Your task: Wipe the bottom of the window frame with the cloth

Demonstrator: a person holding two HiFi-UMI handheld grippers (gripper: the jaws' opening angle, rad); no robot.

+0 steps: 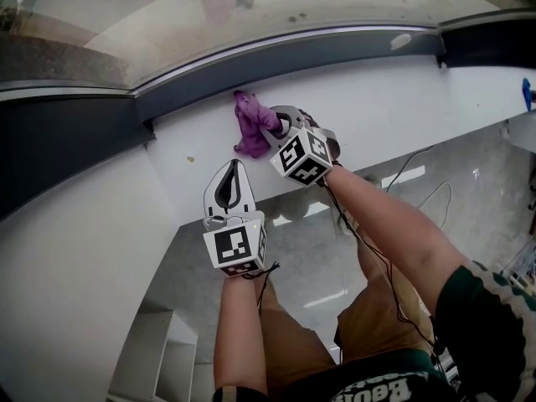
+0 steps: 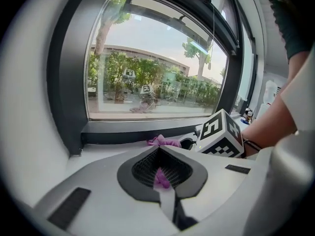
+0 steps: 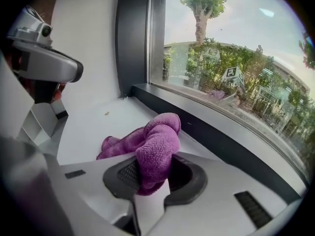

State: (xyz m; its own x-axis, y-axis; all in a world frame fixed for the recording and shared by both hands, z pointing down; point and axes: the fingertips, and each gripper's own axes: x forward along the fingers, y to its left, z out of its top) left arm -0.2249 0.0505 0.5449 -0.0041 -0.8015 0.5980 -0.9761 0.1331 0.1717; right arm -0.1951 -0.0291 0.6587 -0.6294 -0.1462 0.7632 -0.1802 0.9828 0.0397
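Purple cloth (image 3: 153,144) clamped in right gripper (image 3: 152,163) fingers (image 3: 197,181), white sill (image 1: 377,107) under dark window frame (image 1: 276,61), head view shows left gripper (image 1: 232,166) fingers together, apart.

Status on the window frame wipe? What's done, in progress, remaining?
Done: the purple cloth is picked up and clamped in the right gripper.
In hand: the cloth sits bunched on the white sill, right by the dark bottom rail of the window frame. Contact with the rail is unclear. The left gripper is shut, empty, back from the rail.
Left: the wipe along the rail. Nothing shows any stretch wiped yet.
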